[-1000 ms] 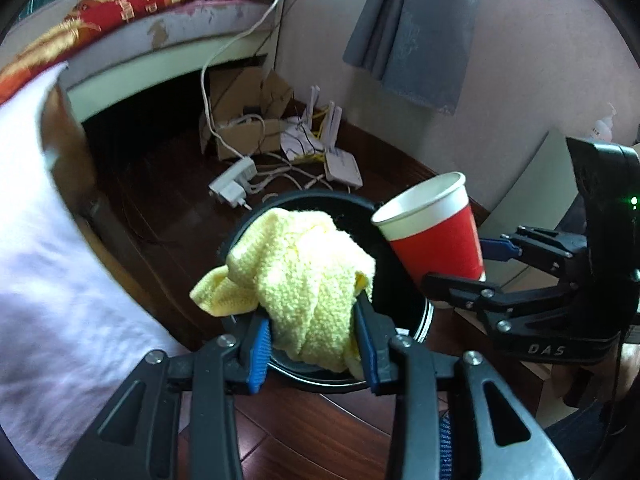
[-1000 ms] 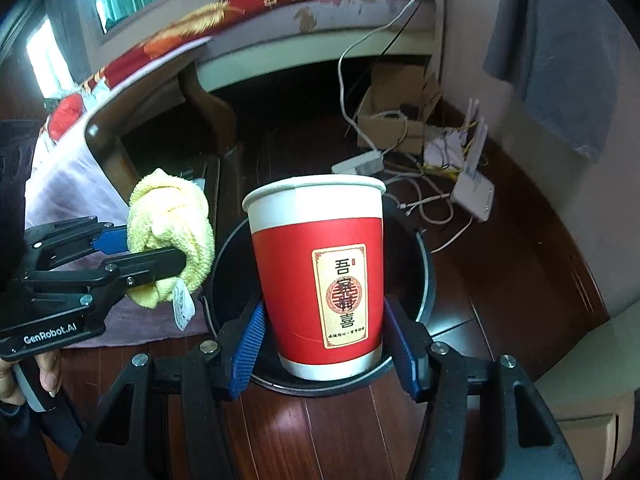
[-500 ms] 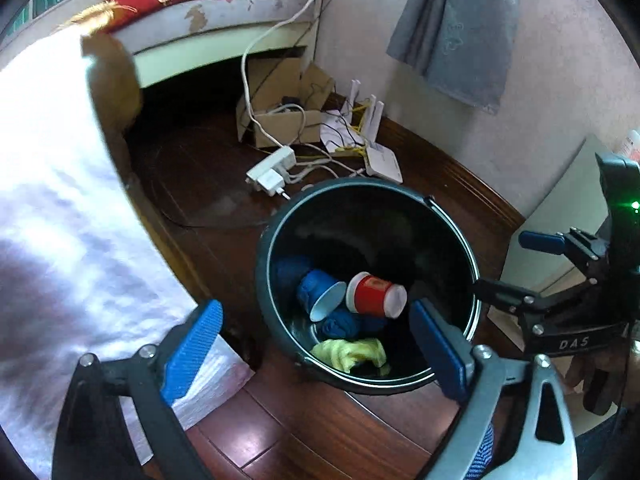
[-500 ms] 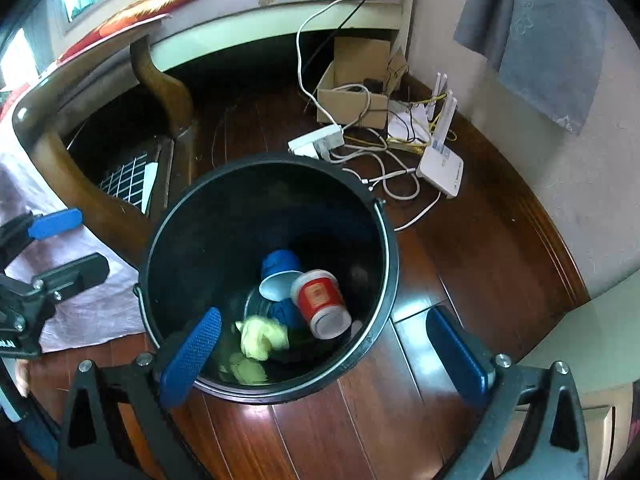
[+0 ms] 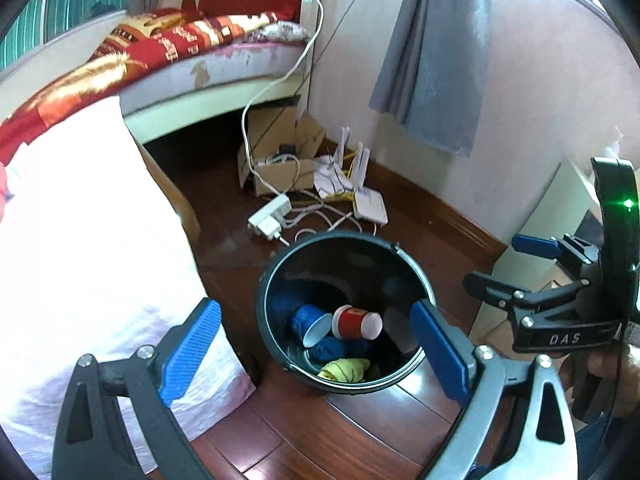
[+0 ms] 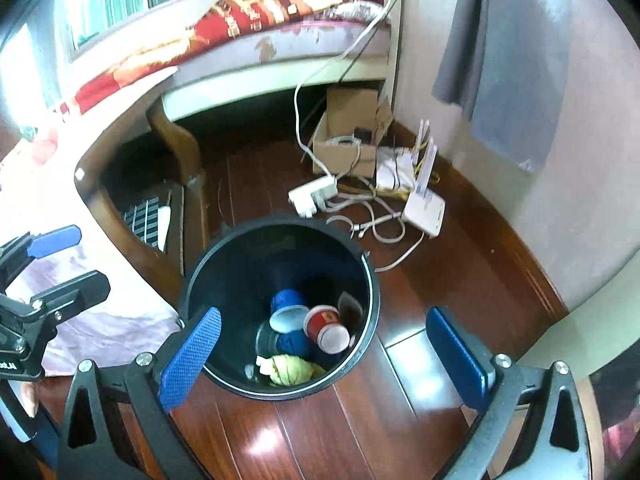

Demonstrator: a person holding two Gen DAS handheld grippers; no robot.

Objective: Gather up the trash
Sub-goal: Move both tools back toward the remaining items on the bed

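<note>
Inside the black bin (image 6: 362, 258): light, crushable red paper cup (image 6: 326, 328), soft yellow cloth (image 6: 290, 368); left tool (image 5: 316, 352) and right tool (image 6: 324, 356) spread, empty.

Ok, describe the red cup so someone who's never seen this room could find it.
Look in the black bin on the dark wood floor. The red cup lies on its side there beside a blue cup, above a yellow cloth; it's the only red thing inside.
</note>
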